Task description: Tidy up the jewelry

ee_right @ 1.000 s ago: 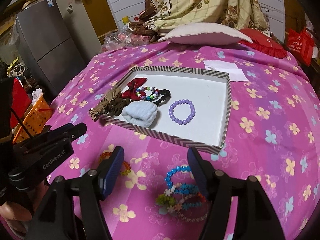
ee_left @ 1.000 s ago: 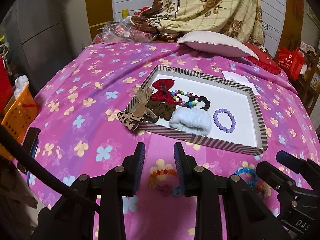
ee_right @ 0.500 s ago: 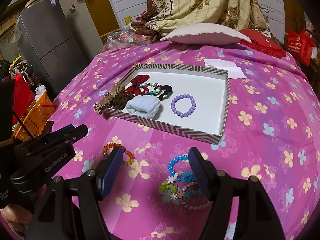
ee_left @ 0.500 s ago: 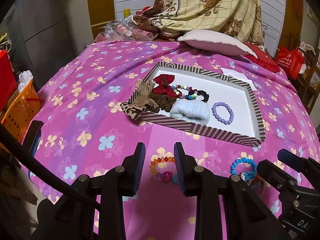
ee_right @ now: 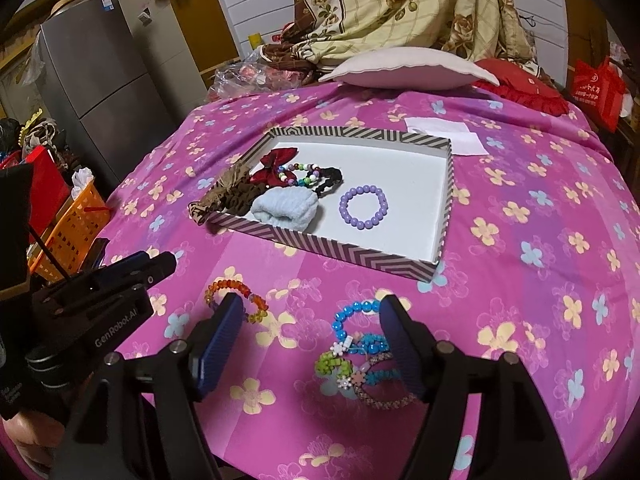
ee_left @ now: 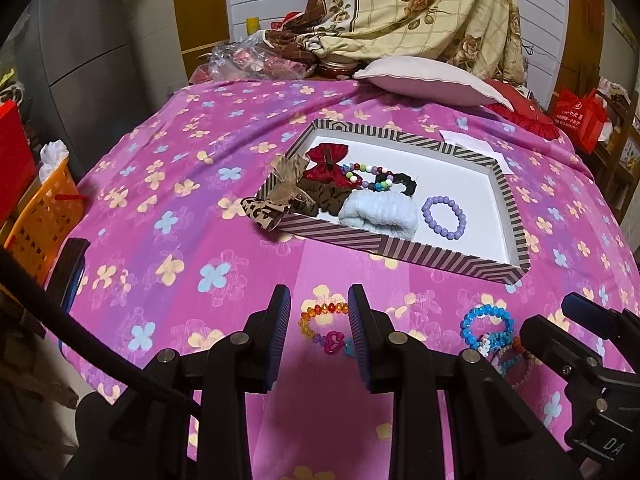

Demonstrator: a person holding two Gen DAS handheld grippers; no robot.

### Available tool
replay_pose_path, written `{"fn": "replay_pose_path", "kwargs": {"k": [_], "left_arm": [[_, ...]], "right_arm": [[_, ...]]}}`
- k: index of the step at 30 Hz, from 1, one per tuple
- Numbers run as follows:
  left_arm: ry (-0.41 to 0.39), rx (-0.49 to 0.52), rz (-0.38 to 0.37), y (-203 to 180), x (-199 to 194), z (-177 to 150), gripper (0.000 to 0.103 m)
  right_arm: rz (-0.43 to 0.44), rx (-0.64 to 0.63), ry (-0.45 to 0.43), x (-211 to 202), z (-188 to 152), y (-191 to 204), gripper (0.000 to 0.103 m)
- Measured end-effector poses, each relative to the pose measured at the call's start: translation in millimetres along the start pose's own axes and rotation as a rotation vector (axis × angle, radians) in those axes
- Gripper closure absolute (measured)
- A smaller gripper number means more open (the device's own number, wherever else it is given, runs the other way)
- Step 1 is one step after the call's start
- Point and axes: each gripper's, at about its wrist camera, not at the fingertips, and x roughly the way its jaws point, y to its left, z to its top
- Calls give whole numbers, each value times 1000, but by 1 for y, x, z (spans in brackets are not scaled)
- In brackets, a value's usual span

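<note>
Cloth: a pink bedspread (ee_left: 168, 208) printed with yellow and blue flowers, lying smooth over the bed.
Basket: an orange plastic basket (ee_left: 44, 220) with a slotted wall stands off the bed's left edge.
Left gripper: the left gripper (ee_left: 319, 322) hangs low over the near edge, its ribbed blue pads apart with nothing between them but the cloth below.
Orange bracelet: a ring of clear orange and red beads (ee_left: 320, 314) lies flat on the cloth, seen through the gap of those pads, outside the tray.
Tray: a shallow box (ee_right: 400, 258) with a brown-and-cream zigzag wall and a white floor sits mid-bed, beyond both grippers.
Inside, left part: a red bow (ee_left: 326, 166), a gauzy brown bow hanging over the wall, dark scrunchies, a string of mixed beads and a fluffy pale-blue band (ee_left: 378, 214), all crowded together.
Inside, middle: a round purple bead bracelet (ee_right: 363, 207) lies alone on the white floor.
Right gripper: the right gripper (ee_right: 310, 330) has its fingers spread wide and empty.
Blue pile: bright blue, green and woven bracelets (ee_right: 360, 350) lie tangled on the cloth just beside its right finger.
Change: both cameras now sit further back than a second ago; the bracelets on the cloth have not moved.
Behind: a pale pillow (ee_right: 408, 68) and a flowered quilt heaped at the head.
</note>
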Motion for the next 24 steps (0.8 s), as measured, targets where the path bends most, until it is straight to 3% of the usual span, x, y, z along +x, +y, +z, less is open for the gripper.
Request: {"fn": "replay_pose_path", "kwargs": {"k": [24], "left_arm": [[13, 19, 6, -6, 3, -3, 52]], "right_arm": [[-14, 0, 7, -4, -2, -8, 27]]}}
